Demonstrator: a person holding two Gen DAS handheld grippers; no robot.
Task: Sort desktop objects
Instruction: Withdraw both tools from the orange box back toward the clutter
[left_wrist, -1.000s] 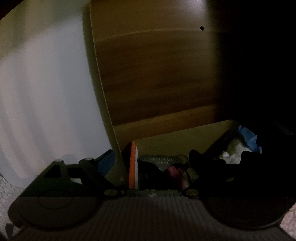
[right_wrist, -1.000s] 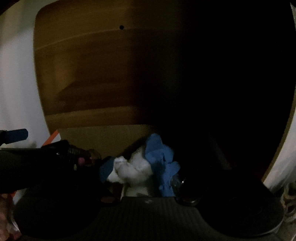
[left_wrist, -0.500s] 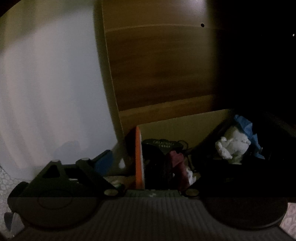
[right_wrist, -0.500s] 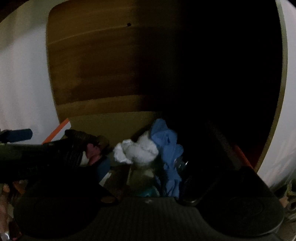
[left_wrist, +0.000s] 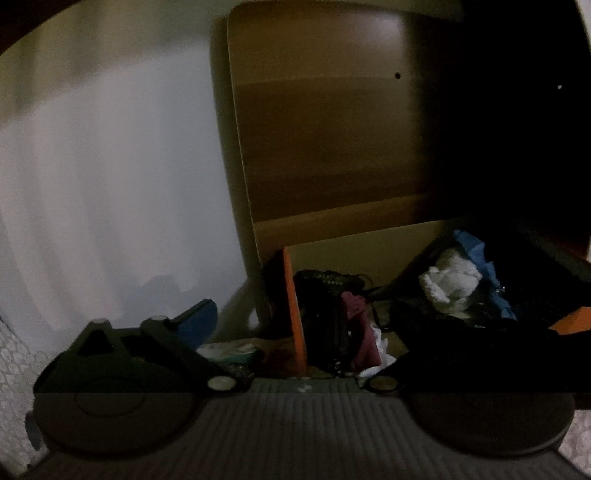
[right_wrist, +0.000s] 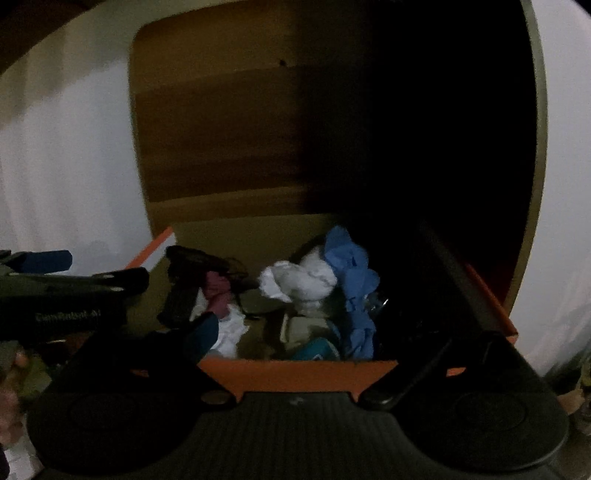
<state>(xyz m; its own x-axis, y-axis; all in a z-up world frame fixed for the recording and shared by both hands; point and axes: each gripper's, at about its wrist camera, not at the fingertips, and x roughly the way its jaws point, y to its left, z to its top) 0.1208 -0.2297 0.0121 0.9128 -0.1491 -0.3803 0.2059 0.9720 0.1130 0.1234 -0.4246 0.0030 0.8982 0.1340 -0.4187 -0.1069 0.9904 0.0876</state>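
An orange cardboard box (right_wrist: 295, 373) stands in a dim wooden cabinet. It holds a white crumpled cloth (right_wrist: 299, 280), a blue cloth (right_wrist: 354, 273), a black object (right_wrist: 184, 288), a maroon item (right_wrist: 218, 291) and a teal packet (right_wrist: 317, 349). My right gripper (right_wrist: 321, 332) hangs open over the box's near wall, with nothing pressed between its fingers. My left gripper (left_wrist: 299, 317) straddles the box's left wall (left_wrist: 293, 314); its jaws are opening and grip nothing. The white cloth (left_wrist: 450, 284) lies at right in the left wrist view. The left gripper (right_wrist: 107, 266) also shows at left in the right wrist view.
The brown wooden back panel (left_wrist: 325, 140) rises behind the box, with white walls (left_wrist: 110, 184) on either side. The cabinet's right half is in deep shadow. A person's fingers (right_wrist: 11, 369) show at the lower left of the right wrist view.
Both grippers have drawn back from the box, so more of it shows and its orange near wall has come into the right wrist view. The left jaws stand wider.
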